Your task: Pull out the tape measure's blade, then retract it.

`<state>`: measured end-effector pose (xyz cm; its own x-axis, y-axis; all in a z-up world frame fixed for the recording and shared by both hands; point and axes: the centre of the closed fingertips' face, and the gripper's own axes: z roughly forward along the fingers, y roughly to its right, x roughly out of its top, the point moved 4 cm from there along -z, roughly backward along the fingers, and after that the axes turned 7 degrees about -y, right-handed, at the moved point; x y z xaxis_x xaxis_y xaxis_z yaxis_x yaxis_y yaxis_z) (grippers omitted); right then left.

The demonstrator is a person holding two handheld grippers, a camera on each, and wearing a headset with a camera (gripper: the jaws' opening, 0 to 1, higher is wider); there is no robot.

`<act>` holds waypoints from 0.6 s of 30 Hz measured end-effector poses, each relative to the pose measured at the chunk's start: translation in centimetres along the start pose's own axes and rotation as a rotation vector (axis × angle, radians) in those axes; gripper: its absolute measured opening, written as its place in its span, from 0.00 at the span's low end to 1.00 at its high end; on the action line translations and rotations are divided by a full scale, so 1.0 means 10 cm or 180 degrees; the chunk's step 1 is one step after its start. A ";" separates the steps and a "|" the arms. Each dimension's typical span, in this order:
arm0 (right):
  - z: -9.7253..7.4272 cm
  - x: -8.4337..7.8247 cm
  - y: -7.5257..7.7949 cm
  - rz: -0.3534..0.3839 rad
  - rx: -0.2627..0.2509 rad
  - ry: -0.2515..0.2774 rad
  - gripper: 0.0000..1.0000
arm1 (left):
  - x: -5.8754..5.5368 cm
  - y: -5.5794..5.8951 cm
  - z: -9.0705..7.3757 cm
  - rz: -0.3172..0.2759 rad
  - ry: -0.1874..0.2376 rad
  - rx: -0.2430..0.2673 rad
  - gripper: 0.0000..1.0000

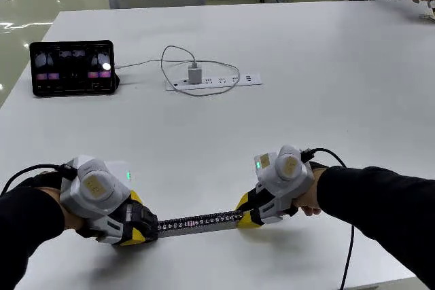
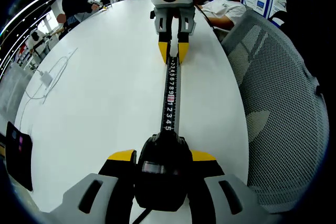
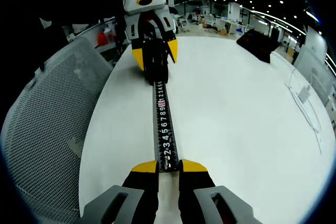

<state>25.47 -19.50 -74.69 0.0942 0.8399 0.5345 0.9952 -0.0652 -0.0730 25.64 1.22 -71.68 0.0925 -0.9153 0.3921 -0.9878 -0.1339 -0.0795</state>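
My left gripper [image 2: 161, 157] has its jaws clamped around the black tape measure case [image 2: 160, 182], close to the near edge of the tabletop [image 1: 285, 120] (left of middle). The blade [image 1: 198, 223] runs stretched along that edge to my right gripper [image 3: 169, 167], whose fingers pinch its end. A tablet [image 1: 72, 67] and a power strip [image 1: 214, 80] sit toward the far left corner.

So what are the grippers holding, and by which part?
The left gripper clamps the tape measure's case; the right gripper pinches the blade at its tip.
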 end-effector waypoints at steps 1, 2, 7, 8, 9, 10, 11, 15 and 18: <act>0.00 0.00 0.00 0.0002 -0.0002 -0.0001 0.10 | 0.00 0.00 0.00 -0.0001 0.0000 0.0000 0.33; 0.00 -0.01 0.00 0.0002 -0.0002 -0.0004 0.10 | 0.00 0.00 0.00 -0.0001 0.0001 0.0000 0.33; -0.02 -0.03 0.00 0.0002 -0.0006 -0.0008 0.10 | 0.00 0.00 0.00 0.0004 -0.0001 0.0002 0.33; -0.02 -0.03 0.00 0.0004 -0.0006 -0.0011 0.10 | 0.00 0.00 0.00 0.0004 -0.0001 0.0003 0.33; -0.02 -0.04 0.00 0.0001 -0.0008 -0.0014 0.10 | 0.00 0.00 0.00 0.0005 -0.0002 0.0003 0.33; -0.02 -0.04 0.00 -0.0002 -0.0011 -0.0016 0.10 | 0.00 0.00 0.00 0.0005 -0.0002 0.0003 0.33; -0.03 -0.05 0.00 -0.0004 -0.0013 -0.0020 0.10 | 0.00 0.00 0.01 0.0005 -0.0003 0.0003 0.33; -0.04 -0.07 0.00 -0.0010 -0.0017 -0.0029 0.10 | 0.00 0.00 0.00 0.0005 -0.0001 0.0003 0.33; -0.04 -0.08 0.01 -0.0007 -0.0017 -0.0033 0.10 | 0.00 0.00 0.00 0.0005 0.0000 0.0002 0.33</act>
<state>25.47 -20.38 -74.77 0.0918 0.8455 0.5260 0.9955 -0.0662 -0.0672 25.64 1.18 -71.68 0.0910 -0.9155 0.3919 -0.9879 -0.1327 -0.0807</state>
